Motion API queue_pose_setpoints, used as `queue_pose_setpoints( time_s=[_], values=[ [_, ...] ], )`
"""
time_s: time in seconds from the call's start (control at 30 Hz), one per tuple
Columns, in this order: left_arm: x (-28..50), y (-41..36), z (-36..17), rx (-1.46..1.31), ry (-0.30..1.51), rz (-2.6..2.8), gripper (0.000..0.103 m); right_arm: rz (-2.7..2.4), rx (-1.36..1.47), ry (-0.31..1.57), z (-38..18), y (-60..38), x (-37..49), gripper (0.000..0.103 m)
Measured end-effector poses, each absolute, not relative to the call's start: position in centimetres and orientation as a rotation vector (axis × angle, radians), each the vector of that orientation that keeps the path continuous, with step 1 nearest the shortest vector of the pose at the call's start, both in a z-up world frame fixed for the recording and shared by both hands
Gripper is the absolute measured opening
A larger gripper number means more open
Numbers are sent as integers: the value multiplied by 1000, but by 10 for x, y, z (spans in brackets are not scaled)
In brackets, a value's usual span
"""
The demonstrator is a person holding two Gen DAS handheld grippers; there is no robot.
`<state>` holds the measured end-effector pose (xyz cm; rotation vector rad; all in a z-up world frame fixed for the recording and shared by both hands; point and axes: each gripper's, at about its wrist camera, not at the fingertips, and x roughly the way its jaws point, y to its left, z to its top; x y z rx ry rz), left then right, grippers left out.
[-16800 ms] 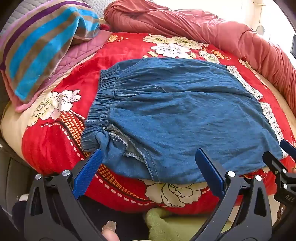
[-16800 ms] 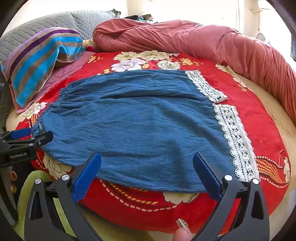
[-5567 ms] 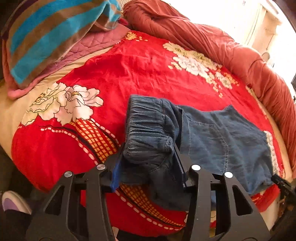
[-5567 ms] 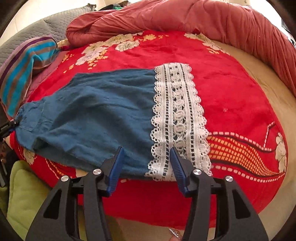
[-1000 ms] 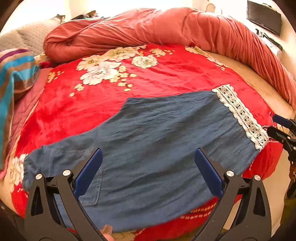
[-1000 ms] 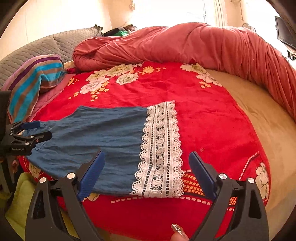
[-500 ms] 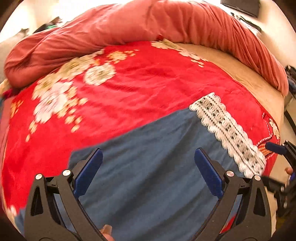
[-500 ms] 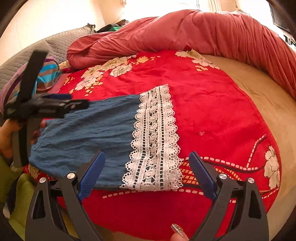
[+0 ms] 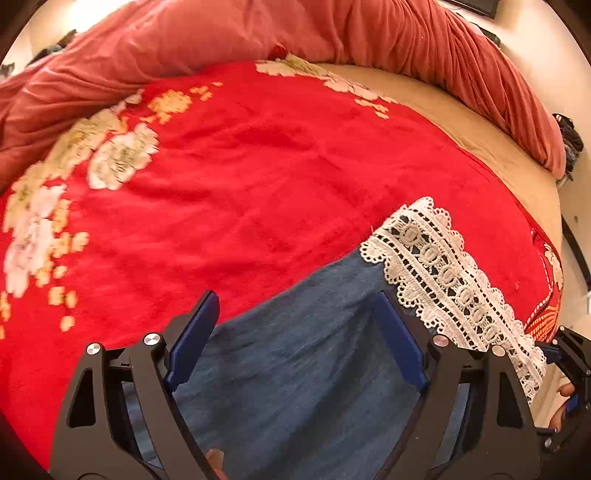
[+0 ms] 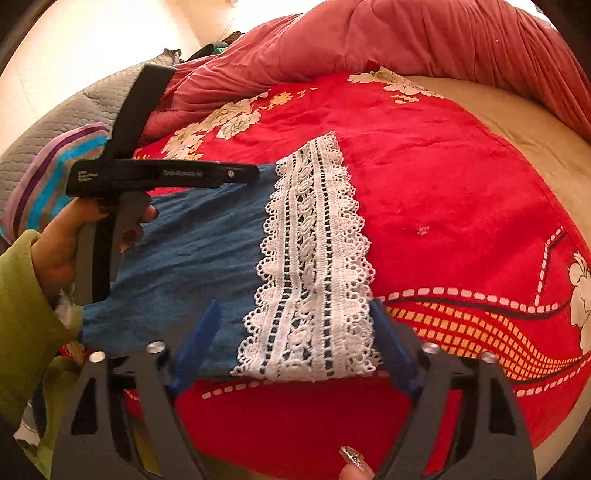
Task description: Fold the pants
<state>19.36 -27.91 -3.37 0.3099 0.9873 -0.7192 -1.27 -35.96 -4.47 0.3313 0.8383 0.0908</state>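
The blue denim pants lie folded lengthwise on the red flowered blanket, with the white lace hem at their right end. My right gripper hovers at the near edge with its jaws closing. The lace hem's near corner lies between the fingers, which do not press on it. My left gripper is over the far edge of the denim just left of the lace hem, its jaws closing too, with flat cloth between the unpressed pads. The left gripper shows from the side, held by a hand in a green sleeve.
A rolled pink-red duvet runs along the far side of the bed. A striped pillow and grey quilted headboard sit at the left. Bare beige mattress shows at the right. The right gripper peeks in at the left view's right edge.
My left gripper has swept right along the pants to the lace hem and dipped lower. Both grippers' jaws have narrowed. My right gripper has sunk closer to the hem's near corner.
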Motion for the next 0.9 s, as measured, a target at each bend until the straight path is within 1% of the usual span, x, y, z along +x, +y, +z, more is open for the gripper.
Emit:
queue_pose_setpoints(
  time_s=[0.07, 0.13, 0.17, 0.2, 0.23, 0.27, 0.3, 0.33, 0.4, 0.5, 0.6, 0.9],
  values=[
    [195, -283, -42, 309, 994, -735, 78, 102, 364, 834, -47, -362, -9, 66],
    [196, -285, -49, 302, 1011, -738, 78, 111, 382, 834, -50, -363, -4, 57],
    [196, -287, -54, 307, 1017, -736, 76, 120, 388, 833, -52, -362, -1, 56],
    [194, -287, -55, 316, 1017, -737, 70, 131, 392, 829, -53, -361, 1, 54],
    [190, -289, -55, 324, 1006, -748, 65, 136, 389, 827, -54, -360, 2, 48],
    [186, -290, -53, 328, 995, -769, 54, 148, 383, 826, -55, -357, 4, 44],
    [184, -291, -53, 333, 994, -777, 42, 152, 384, 825, -55, -356, 6, 34],
    [182, -292, -53, 342, 991, -778, 35, 155, 387, 826, -55, -355, 8, 29],
    [179, -295, -51, 357, 983, -779, 15, 165, 385, 816, -52, -352, 11, 26],
    [176, -294, -49, 359, 975, -780, 7, 190, 364, 795, -43, -344, 13, 25],
    [179, -284, -43, 292, 973, -796, 4, 231, 332, 760, -27, -332, 14, 25],
    [180, -221, -11, 44, 938, -802, 3, 376, 165, 687, 20, -268, 25, 25]
  ],
)
